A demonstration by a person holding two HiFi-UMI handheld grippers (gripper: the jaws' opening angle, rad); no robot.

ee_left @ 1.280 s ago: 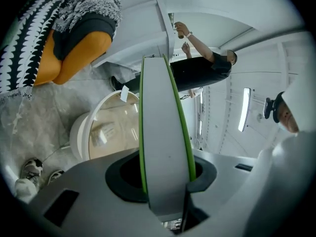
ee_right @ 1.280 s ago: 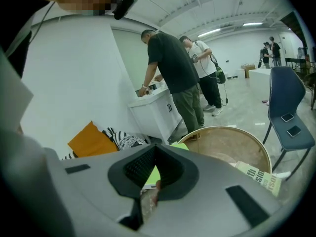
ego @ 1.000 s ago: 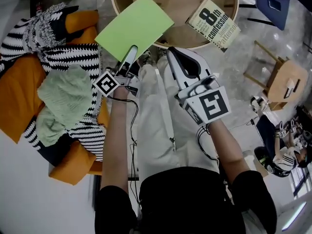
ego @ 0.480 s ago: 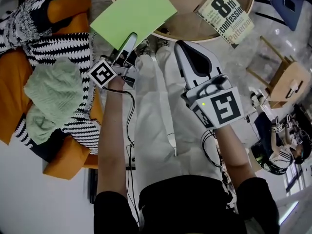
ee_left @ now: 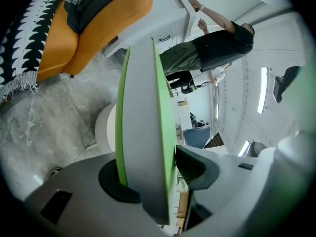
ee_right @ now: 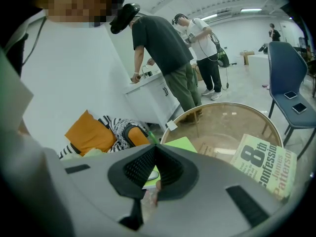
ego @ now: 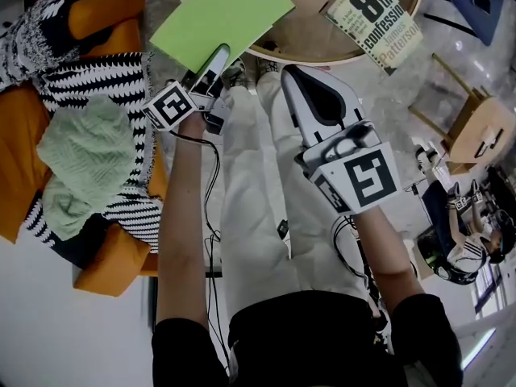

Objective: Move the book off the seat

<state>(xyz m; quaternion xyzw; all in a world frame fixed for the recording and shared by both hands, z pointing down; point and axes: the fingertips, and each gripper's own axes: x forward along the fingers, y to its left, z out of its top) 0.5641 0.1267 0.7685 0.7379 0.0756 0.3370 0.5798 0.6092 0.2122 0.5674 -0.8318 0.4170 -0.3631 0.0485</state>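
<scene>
- While the orange seat [ego: 20,184] fills the far left, a black-and-white striped throw [ego: 97,87] lies draped over it, and a pale green cloth [ego: 85,164] lies on the throw.
- Just right of the throw, the left gripper [ego: 216,59] points up toward the table, with the person's forearm behind it.
- Its jaws have just been opening, yet the green book [ego: 222,10] stands between them, and both pads lie against its covers, at a medium spread.
- The book is clear of the seat: it is held by one corner and reaches out flat over the near rim of the round table [ego: 314,31].
- Right of centre, the right gripper [ego: 302,75] hangs over the person's lap, just short of the table rim.
- Its pads meet at the tips, with nothing between them.
- Farther right, a paperback [ego: 377,18] with a large "8th" on its cover lies at the table's edge, partly overhanging it.
- At the far right, a small wooden chair [ego: 476,127] stands on the floor, well apart from the table.
</scene>
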